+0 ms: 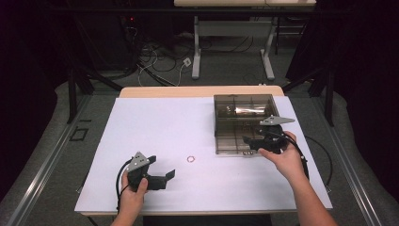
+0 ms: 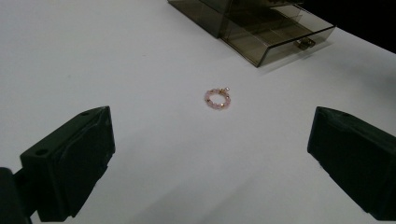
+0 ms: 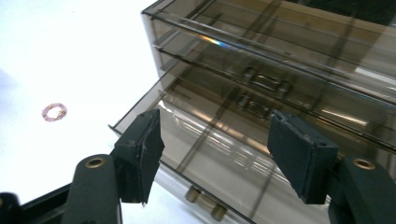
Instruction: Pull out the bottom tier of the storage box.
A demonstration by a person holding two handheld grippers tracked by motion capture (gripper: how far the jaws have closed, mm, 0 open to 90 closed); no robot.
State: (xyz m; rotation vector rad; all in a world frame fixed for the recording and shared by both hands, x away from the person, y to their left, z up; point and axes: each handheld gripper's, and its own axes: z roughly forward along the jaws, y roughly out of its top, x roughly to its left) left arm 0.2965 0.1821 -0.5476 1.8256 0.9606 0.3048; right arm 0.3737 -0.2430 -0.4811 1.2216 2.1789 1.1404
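A small pink bead bracelet (image 1: 190, 159) (image 2: 218, 98) (image 3: 54, 112) lies flat on the white table cover. Left of it my left gripper (image 1: 167, 175) (image 2: 210, 128) rests low, pointing at the bracelet, jaws wide open and empty. A smoky clear drawer box (image 1: 243, 113) (image 2: 261, 23) stands at the right. Its bottom drawer (image 3: 210, 144) (image 2: 280, 44) is pulled out toward me, with a small metal knob (image 3: 203, 205) on its front. My right gripper (image 1: 249, 142) (image 3: 215, 140) hovers at that drawer's front, jaws open, nothing between the pads.
The white cover (image 1: 155, 122) spans the table, with bare room left of the box. Beyond the far edge stand another table's legs (image 1: 196, 52) and loose cables (image 1: 155, 61) on the floor. Dark frame posts (image 1: 71, 89) flank the table.
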